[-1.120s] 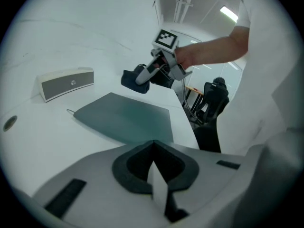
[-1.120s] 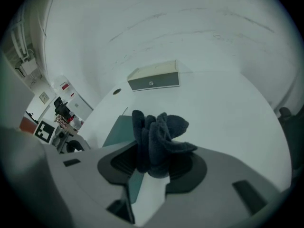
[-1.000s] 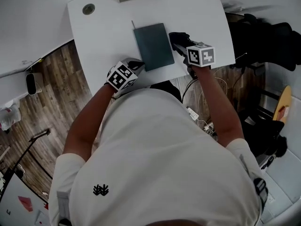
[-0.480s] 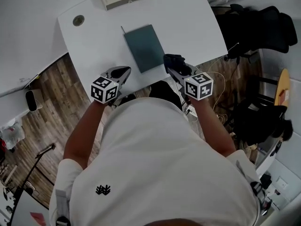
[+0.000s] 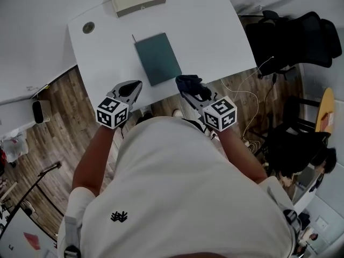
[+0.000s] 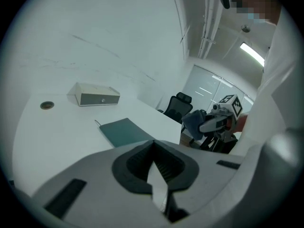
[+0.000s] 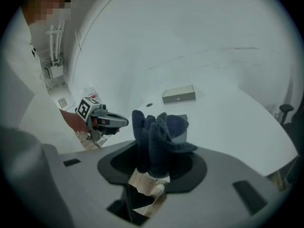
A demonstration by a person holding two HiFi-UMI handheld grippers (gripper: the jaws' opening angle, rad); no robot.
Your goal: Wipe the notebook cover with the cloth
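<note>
notebook (image 5: 157,58) on table (image 5: 212,28), just ahead of right gripper (image 5: 186,89) clamped on cloth (image 5: 191,83); left gripper (image 5: 136,85) closed, empty

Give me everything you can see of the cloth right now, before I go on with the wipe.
The cloth is dark blue and looks fleecy and soft. It is bunched into thick upright folds. The right gripper has its jaws closed on the lower end of the bunch, and the loose folds stick out past the jaws. It is held up by the front edge of the white table, beside the teal notebook and not touching it.
</note>
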